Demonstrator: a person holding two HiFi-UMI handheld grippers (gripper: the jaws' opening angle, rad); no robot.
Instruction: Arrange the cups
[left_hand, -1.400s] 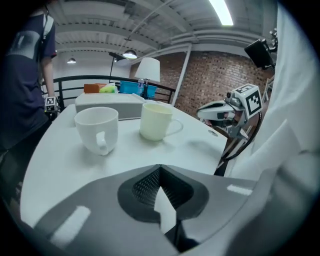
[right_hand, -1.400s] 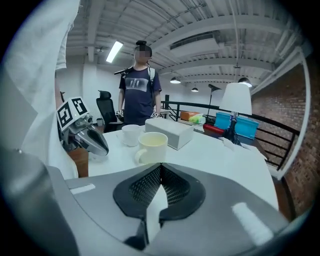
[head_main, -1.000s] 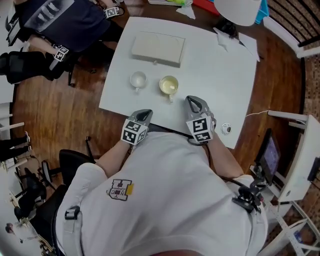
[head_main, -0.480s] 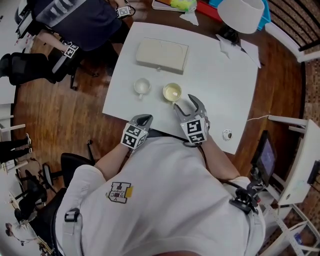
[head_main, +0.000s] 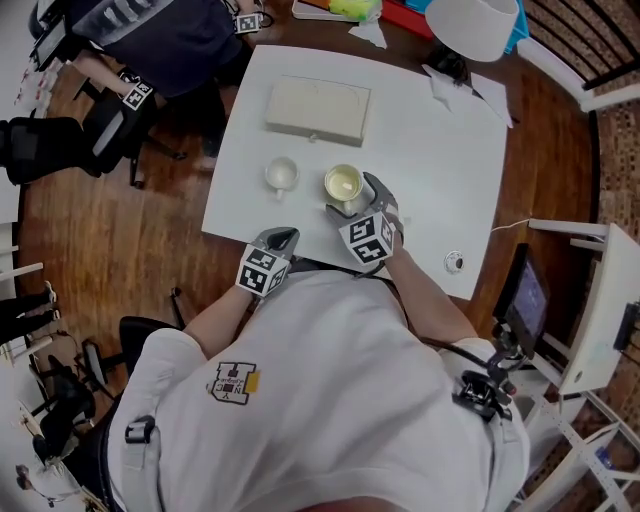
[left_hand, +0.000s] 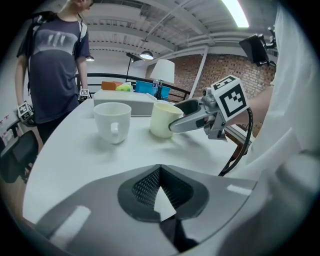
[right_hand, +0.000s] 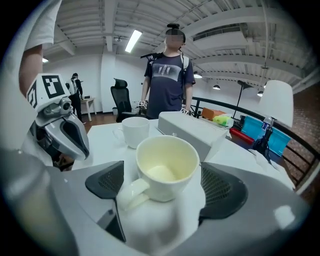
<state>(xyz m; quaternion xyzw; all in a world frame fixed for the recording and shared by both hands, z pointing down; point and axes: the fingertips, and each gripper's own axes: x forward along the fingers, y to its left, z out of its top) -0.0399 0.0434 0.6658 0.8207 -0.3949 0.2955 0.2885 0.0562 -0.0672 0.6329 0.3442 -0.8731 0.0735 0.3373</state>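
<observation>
Cream cup (head_main: 343, 183) between right gripper's (head_main: 351, 197) just-opened fingers — white cup (head_main: 281, 174) beside, left gripper's (head_main: 282, 236) together

The cream cup (head_main: 343, 184) is standing upright between the jaws of the right gripper (head_main: 355, 198), which have just been opening, with its handle toward the gripper. The white cup (head_main: 281, 174) is standing upright ahead of the left gripper (head_main: 283, 238).
</observation>
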